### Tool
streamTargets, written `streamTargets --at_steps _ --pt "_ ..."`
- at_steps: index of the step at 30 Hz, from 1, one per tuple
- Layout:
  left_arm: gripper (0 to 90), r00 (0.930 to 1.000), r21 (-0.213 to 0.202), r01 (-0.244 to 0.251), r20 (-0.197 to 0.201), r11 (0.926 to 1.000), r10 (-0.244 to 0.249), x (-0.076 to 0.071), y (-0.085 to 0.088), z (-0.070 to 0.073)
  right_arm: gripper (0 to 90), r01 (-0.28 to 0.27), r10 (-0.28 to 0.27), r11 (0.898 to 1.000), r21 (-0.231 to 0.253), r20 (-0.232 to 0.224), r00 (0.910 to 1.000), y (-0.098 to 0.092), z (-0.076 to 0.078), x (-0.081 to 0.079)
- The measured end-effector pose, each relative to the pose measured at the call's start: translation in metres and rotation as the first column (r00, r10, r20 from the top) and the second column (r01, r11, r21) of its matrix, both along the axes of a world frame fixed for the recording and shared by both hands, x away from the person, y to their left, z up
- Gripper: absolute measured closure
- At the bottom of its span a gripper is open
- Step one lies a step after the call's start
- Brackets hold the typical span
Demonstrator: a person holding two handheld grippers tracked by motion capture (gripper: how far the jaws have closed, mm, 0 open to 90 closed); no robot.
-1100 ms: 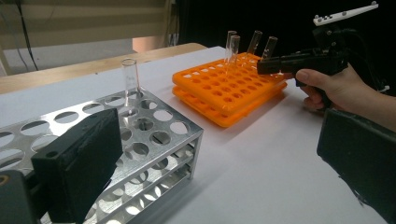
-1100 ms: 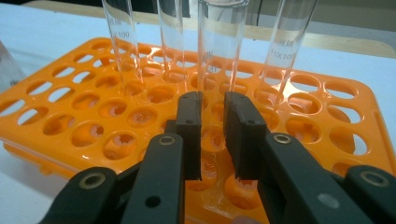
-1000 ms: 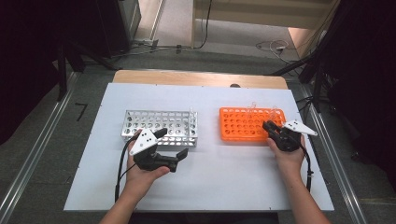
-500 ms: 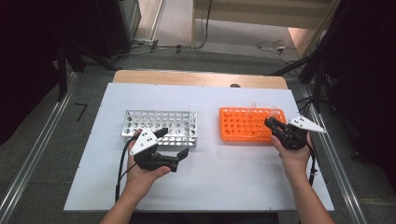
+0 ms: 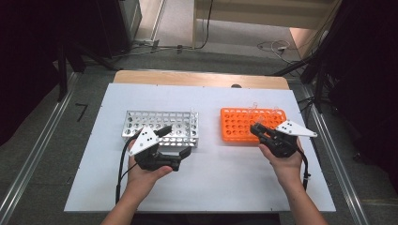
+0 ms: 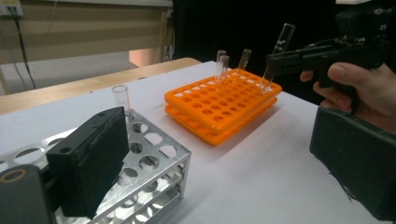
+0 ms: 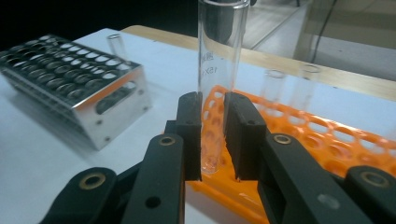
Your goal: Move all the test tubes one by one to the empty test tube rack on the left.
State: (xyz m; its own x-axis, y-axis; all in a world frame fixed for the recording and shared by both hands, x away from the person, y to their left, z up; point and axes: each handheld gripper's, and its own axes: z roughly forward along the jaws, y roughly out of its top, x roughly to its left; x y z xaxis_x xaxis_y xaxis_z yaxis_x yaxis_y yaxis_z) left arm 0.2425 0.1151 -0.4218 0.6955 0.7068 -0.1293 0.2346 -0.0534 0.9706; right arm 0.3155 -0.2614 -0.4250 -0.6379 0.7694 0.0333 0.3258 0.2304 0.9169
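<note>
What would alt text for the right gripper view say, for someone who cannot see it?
Two black jaws of the right gripper clamp a clear glass tube, held upright over the near edge of an orange rack. Two more tubes stand in that rack behind it. At left, a metal rack with one tube sits on the white table.

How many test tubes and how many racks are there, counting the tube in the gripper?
glass test tubes: 5
orange plastic rack: 1
metal rack: 1
Total: 7
</note>
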Motion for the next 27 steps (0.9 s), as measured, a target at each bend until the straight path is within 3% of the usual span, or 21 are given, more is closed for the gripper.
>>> streamTargets --at_steps 3,8,13,27 --pt "10.9 0.9994 -0.009 0.03 0.019 0.9995 -0.03 -0.001 -0.004 0.003 74.5 -0.036 0.036 0.999 -0.004 -0.005 0.9993 0.012 0.001 -0.006" --pt "12.3 0.9978 -0.015 0.062 0.025 0.998 -0.061 -0.002 -0.012 0.007 74.5 -0.093 0.093 0.996 -0.017 -0.007 0.9956 0.029 0.001 -0.015" --pt "14.7 0.9968 -0.026 0.072 0.038 0.9971 -0.071 -0.004 -0.017 0.009 74.5 -0.135 0.135 0.991 -0.022 -0.014 0.9908 0.044 0.002 -0.023" --pt "27.7 0.9907 -0.04 0.128 0.051 0.9909 -0.126 -0.006 -0.031 0.012 74.5 -0.251 0.251 0.967 -0.043 -0.021 0.9679 0.081 0.003 -0.044"
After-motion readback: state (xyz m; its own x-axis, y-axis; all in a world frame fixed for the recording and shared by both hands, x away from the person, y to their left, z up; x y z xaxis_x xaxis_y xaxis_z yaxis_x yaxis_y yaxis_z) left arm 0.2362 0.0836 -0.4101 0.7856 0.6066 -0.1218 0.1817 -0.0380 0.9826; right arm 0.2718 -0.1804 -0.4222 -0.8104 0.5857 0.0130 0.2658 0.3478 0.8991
